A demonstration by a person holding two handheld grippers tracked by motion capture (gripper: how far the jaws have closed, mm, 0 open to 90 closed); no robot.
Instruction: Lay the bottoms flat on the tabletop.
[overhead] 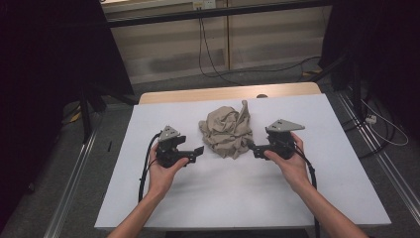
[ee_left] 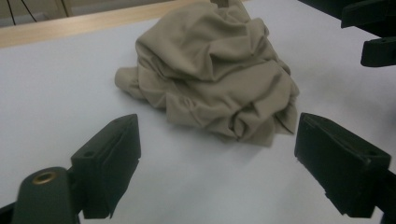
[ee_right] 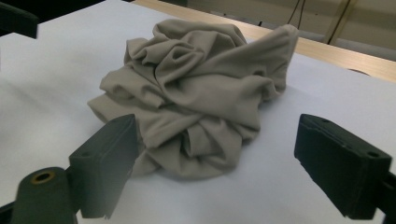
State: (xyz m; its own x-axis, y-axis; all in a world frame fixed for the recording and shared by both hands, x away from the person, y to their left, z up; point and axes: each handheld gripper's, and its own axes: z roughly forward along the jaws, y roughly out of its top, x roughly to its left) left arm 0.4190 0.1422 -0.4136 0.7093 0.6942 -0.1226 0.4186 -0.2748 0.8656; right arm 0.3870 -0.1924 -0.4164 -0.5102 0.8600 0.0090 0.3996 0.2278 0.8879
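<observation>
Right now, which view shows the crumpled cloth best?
The right gripper view: the crumpled cloth sits close and whole, its folds sharp. The left gripper view crops its top edge. The high view shows it small on the table.

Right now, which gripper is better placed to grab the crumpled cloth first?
Right, slightly. The right gripper has its open jaws almost at the beige cloth; in its own view folds lie just ahead. The left gripper, also open, has bare table before the cloth.

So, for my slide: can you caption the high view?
Left gripper and right gripper, both open, flank a crumpled beige cloth on a white table.
</observation>
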